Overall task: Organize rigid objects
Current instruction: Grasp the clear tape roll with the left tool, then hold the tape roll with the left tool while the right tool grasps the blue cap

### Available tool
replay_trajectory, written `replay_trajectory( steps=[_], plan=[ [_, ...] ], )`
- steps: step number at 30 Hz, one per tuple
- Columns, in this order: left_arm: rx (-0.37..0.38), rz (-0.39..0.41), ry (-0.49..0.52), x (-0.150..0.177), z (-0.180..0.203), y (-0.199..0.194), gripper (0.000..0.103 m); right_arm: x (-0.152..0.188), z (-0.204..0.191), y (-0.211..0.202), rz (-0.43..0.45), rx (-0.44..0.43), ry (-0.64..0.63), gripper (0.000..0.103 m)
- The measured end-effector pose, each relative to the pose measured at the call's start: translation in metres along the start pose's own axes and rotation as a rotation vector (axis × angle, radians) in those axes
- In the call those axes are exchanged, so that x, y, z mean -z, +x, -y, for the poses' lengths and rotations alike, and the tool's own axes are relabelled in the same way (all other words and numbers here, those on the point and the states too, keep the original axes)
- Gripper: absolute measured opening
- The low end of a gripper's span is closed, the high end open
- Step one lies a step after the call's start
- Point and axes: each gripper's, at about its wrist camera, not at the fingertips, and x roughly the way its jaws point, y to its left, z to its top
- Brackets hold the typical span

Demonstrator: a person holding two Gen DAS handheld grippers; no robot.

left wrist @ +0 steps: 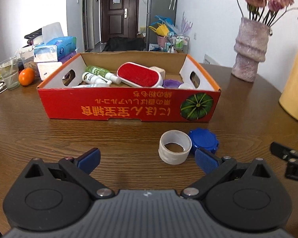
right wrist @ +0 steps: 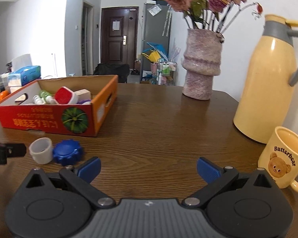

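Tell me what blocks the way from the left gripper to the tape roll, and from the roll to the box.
Nothing visible: bare table separates the open left gripper from the tape roll, and the roll from the red box. The blue lid sits beside it.

Bare counter [right wrist: 159,119] lies open ahead, between the red box [right wrist: 49,119] on the left and vase [right wrist: 200,69], flask [right wrist: 268,79] and mug [right wrist: 282,158] on the right.
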Motion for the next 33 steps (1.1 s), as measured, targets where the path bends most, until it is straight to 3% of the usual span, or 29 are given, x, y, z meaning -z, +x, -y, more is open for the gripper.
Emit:
replay_trajectory(
  steps=[10,18,21,23,25,33],
  plan=[
    [-0.043,-0.04,0.042,0.0,0.021,0.032,0.103,0.002,0.029,0.016,-0.028,0.023,0.055,0.103],
    [-0.027,-0.025,0.055,-0.007,0.027,0.046,0.101,0.005,0.038,0.016,-0.017,0.032,0.12,0.103],
    [0.005,-0.02,0.065,-0.009,0.03,0.048,0.087,0.006,0.035,0.015,-0.011,0.039,0.116,0.103],
    [0.029,-0.03,0.072,-0.009,0.031,0.05,0.07,0.006,0.035,0.017,-0.012,0.043,0.111,0.103],
    [0.052,-0.05,0.075,-0.008,0.031,0.052,0.044,0.007,0.034,0.017,-0.017,0.048,0.11,0.103],
    [0.071,-0.031,0.072,-0.007,0.029,0.048,0.044,0.008,0.033,0.017,-0.019,0.068,0.12,0.103]
  ],
)
